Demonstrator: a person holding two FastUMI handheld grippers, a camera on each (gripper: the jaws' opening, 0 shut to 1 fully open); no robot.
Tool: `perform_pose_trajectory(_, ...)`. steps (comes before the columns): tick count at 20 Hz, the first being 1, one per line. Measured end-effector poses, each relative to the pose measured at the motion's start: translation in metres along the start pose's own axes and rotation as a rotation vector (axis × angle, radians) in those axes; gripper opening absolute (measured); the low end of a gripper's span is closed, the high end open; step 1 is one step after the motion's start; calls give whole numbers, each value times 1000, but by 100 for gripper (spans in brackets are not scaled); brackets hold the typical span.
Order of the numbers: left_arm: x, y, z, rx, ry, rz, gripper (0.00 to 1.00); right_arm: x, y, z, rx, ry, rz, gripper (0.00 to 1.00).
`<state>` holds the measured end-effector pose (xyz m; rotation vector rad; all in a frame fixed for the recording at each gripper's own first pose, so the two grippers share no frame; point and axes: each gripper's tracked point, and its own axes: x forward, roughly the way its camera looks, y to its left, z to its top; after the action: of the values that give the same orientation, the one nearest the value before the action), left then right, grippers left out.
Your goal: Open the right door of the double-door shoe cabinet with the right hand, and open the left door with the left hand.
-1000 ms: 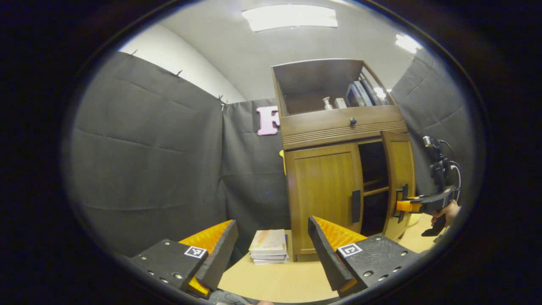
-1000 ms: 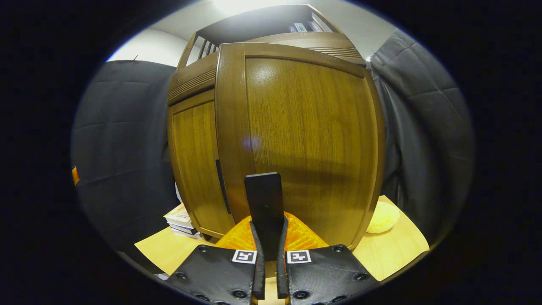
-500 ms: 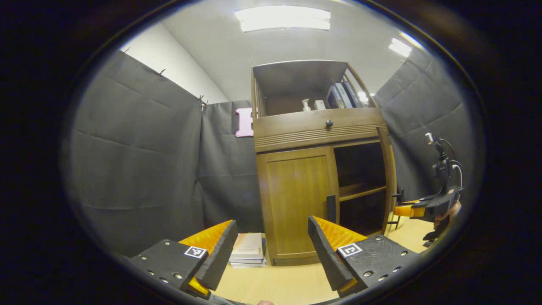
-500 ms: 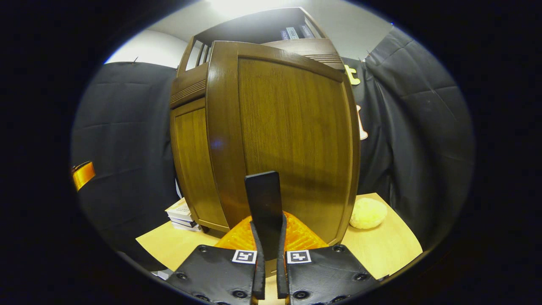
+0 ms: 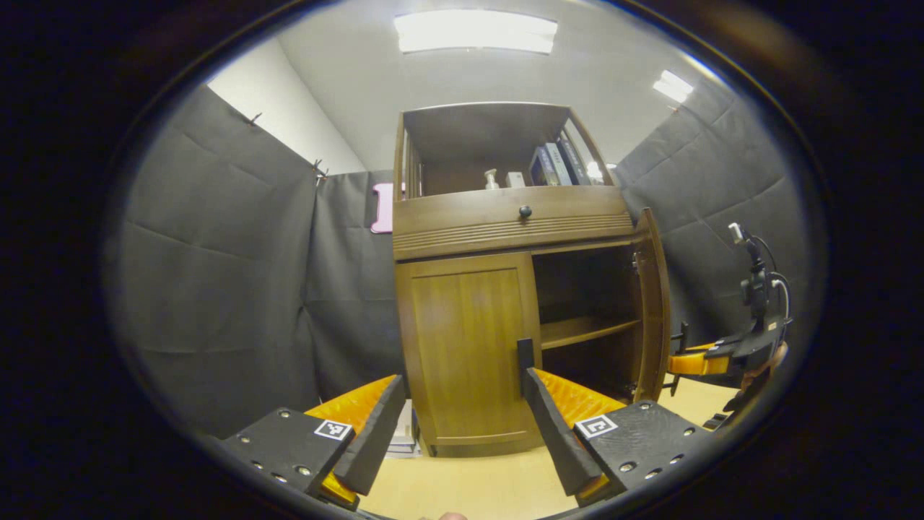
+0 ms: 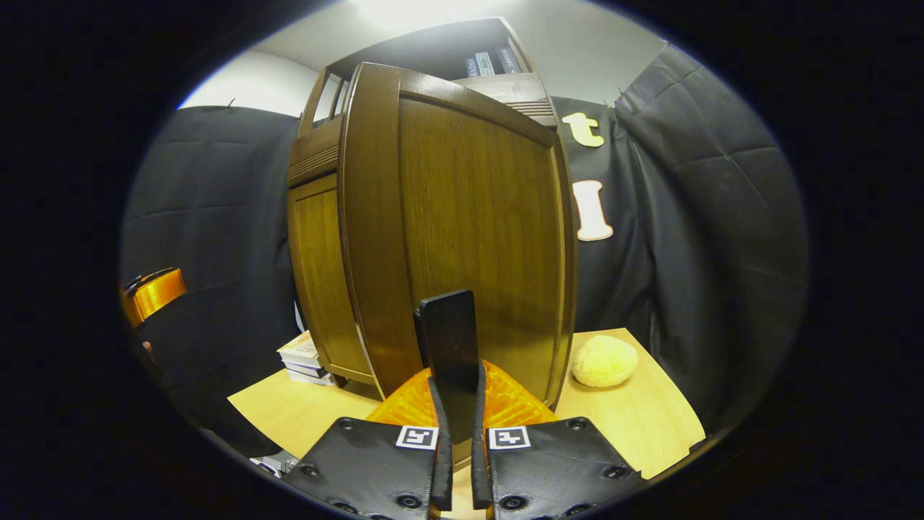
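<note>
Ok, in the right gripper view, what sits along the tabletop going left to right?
Stack of books → closed left door → open right door with its handle in the right gripper → yellow fluffy ball.

You see black cloth walls on all sides, a ceiling light at top centre, and a tabletop at the bottom.

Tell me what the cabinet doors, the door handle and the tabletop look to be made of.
Right door: brown wood or wood veneer, satin; vertical grain lines and a soft sheen. Left door looks the same. Handle: a flat matte black bar, metal or plastic, hard to tell. Tabletop: pale smooth wood-look board, possibly laminate.
</note>
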<state>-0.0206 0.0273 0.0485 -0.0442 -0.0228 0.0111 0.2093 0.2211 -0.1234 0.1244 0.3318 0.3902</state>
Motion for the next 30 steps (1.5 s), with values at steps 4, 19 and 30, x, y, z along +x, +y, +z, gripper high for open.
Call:
perform_pose_trajectory(4, -1, -1, 5, -11, 8, -38, 98, 1, 2, -3, -15, -7, -48, 12)
perform_pose_trajectory(19, -5, -14, 3, -15, 34, -182, 98, -17, 0, 16, 29, -25, -274, 4)
perform_pose_trajectory(30, 36, -10, -10, -28, 31, -181, 96, -32, -16, 34, 61, -118, -371, 13)
